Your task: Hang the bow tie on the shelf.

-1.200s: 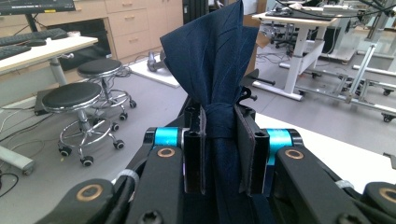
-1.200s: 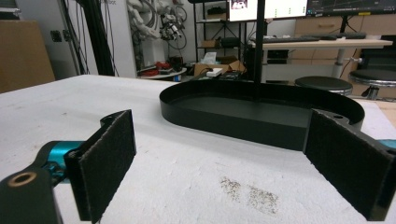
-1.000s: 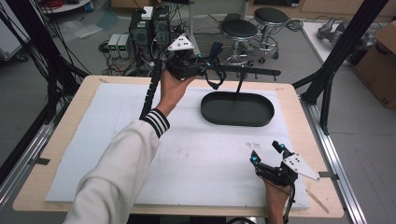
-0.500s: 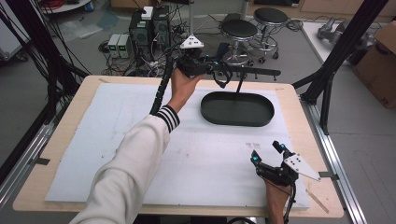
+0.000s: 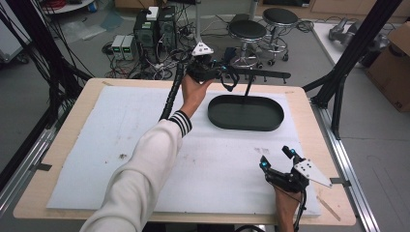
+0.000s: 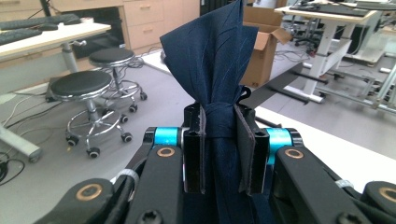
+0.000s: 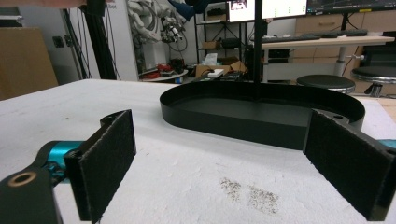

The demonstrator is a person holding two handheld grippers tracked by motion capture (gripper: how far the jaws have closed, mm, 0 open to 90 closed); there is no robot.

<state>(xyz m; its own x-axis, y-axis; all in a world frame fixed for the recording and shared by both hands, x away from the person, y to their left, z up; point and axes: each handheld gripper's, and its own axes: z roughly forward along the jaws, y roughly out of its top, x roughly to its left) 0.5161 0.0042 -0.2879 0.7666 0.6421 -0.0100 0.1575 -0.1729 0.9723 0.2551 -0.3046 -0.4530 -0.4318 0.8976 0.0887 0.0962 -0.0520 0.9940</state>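
Observation:
My left gripper (image 5: 226, 72) is held above the table's far edge, shut on a navy-blue pinstriped cloth (image 5: 232, 81). In the left gripper view the cloth (image 6: 212, 56) is pinched into a bunch between the pads (image 6: 246, 149) and fans out above them. Just to its right stands a black stand with a thin post (image 5: 248, 86) and a horizontal bar (image 5: 266, 74), rising from a black oval tray (image 5: 245, 124). My right gripper (image 5: 276, 158) rests low at the front right, open, nothing between its pads (image 7: 107, 158). It faces the tray (image 7: 261, 122).
A white foam mat (image 5: 111, 140) covers the wooden table (image 5: 67, 125). Black frame posts (image 5: 348, 58) stand at the right corner. Stools (image 5: 247, 30) and computer boxes (image 5: 154, 29) lie beyond the far edge. A dark speckled mark (image 7: 250, 193) is on the mat near the right gripper.
My left hand has carried the cloth to the right, closer to the stand's bar. The right gripper has stayed where it was, still open.

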